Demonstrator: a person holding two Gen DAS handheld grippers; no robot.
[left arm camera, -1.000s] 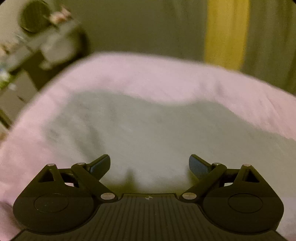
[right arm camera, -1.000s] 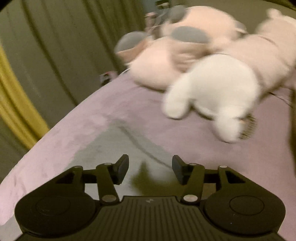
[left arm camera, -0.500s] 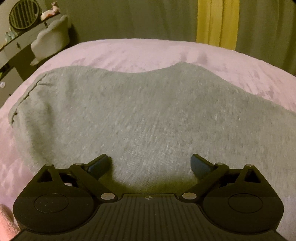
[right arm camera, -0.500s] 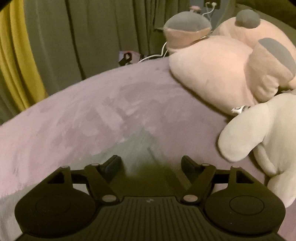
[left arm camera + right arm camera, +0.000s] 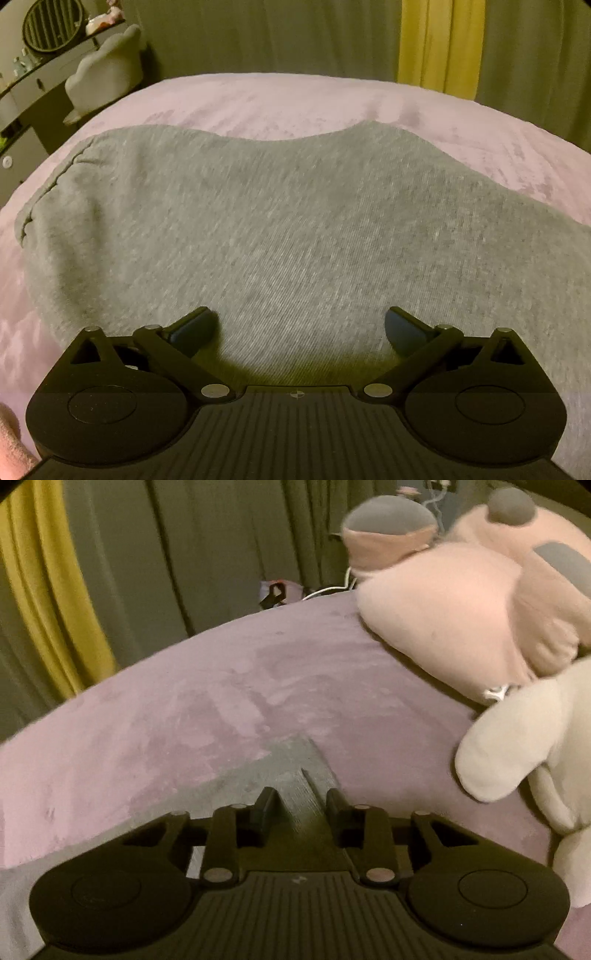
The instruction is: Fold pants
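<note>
- one big pink bedspread fills both of my wrist views, its plush surface streaked with darker brush marks, running to the far curtains.
- across it, in my left view, the grey pants lie spread wide and flat, a stitched hem at their far left edge and the cloth running out of sight to the right.
- in my right view only a pointed grey corner of the pants shows, lying flat on the bedspread with a seam running toward the tip.
- a pink plush toy with grey patches sits at the far right of the bed, and a white plush toy lies nearer, just beside it.
- my left gripper hangs low over the near part of the pants, its jaws spread wide apart with nothing between them.
- my right gripper sits over the grey corner, jaws drawn partway in with a clear gap; i can't tell if the fingers touch the cloth.
</note>
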